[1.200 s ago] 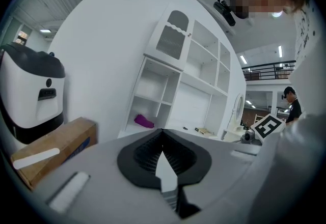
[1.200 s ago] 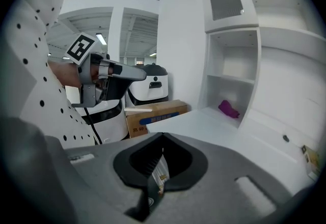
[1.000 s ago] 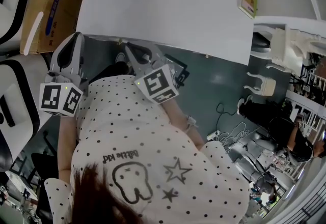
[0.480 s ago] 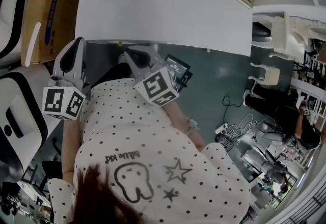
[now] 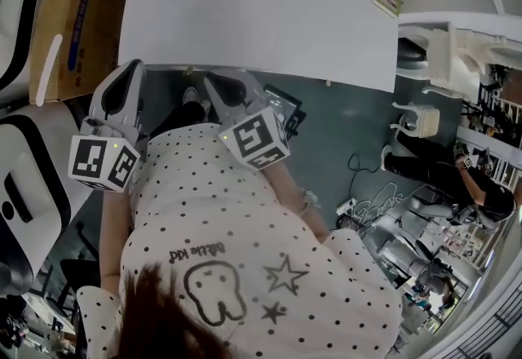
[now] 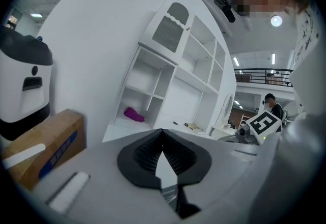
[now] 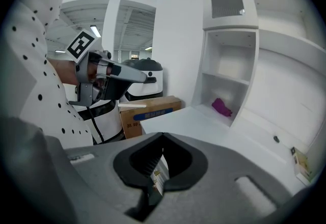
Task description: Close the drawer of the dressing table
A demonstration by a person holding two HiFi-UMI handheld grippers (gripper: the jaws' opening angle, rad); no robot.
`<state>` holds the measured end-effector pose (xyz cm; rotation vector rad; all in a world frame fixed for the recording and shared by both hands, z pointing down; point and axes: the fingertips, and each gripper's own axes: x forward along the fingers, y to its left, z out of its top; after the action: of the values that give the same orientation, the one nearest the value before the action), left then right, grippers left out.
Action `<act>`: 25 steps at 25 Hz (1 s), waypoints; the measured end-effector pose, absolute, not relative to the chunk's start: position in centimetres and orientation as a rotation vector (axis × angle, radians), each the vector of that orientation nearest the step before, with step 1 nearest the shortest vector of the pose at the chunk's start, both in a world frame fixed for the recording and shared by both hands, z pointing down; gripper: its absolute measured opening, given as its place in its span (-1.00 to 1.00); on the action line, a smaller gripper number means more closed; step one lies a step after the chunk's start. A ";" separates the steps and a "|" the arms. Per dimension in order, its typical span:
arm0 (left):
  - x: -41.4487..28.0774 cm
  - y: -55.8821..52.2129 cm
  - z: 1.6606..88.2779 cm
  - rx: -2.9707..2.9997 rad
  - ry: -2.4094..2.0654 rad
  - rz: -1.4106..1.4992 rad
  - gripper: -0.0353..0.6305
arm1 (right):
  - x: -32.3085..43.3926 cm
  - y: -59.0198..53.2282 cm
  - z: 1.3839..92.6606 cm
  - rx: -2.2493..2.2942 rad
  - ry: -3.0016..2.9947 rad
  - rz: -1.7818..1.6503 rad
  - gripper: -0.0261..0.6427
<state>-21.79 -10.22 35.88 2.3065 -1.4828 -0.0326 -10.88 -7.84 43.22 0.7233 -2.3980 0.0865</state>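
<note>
**A:** While both pairs hover by the near edge, where's the drawer?

**B:** Under the front lip of the dressing table point(image 5: 261, 15), by my reading. From the head view that white surface covers the drawer front, so I can't say how far out it stands.

**A:** And the tongs?

**B:** Left tongs point(image 6: 163, 132) are pinched together with nothing between them. Right tongs point(image 7: 162, 137) also meet at the tips, empty. Both point at that front edge, toward its left end.

**A:** How will it handle?

**B:** The table is smooth white painted board, flat and rigid with square edges, same as the shelf unit point(image 6: 168, 85) behind. I'd expect the drawer to be the same board and to slide lightly, with no lifting needed. It needs no grip either: closed tips make a fair blunt pusher.

**A:** Where to press?

**B:** Flat on the front panel, mid-width, or one pair on each side, so it runs in straight and doesn't jam. Glossy paint could let the ribbed dark pads skid, so push square on.

**A:** Neighbours?

**B:** A cardboard box point(image 5: 77, 23) sits just left of the table. A purple object point(image 6: 134, 114) lies in a cubby, well apart.
</note>
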 end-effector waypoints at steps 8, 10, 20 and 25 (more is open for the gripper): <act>-23.3 -10.0 35.3 2.232 -1.548 -0.122 -0.91 | -11.2 -7.8 43.3 0.666 -2.382 0.052 -0.92; -23.5 -10.0 35.4 2.240 -1.562 -0.137 -0.91 | -11.3 -7.8 43.4 0.666 -2.383 0.050 -0.92; -22.5 -10.1 35.0 2.290 -1.539 -0.097 -0.91 | -10.7 -7.8 43.0 0.717 -2.385 0.053 -0.92; -22.4 -10.0 34.8 2.300 -1.548 -0.088 -0.91 | -10.7 -7.5 43.2 0.705 -2.389 0.065 -0.92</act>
<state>-22.43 -9.96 34.78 2.3001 -1.5482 -0.0883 -10.72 -7.50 43.17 0.7050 -2.3887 0.0655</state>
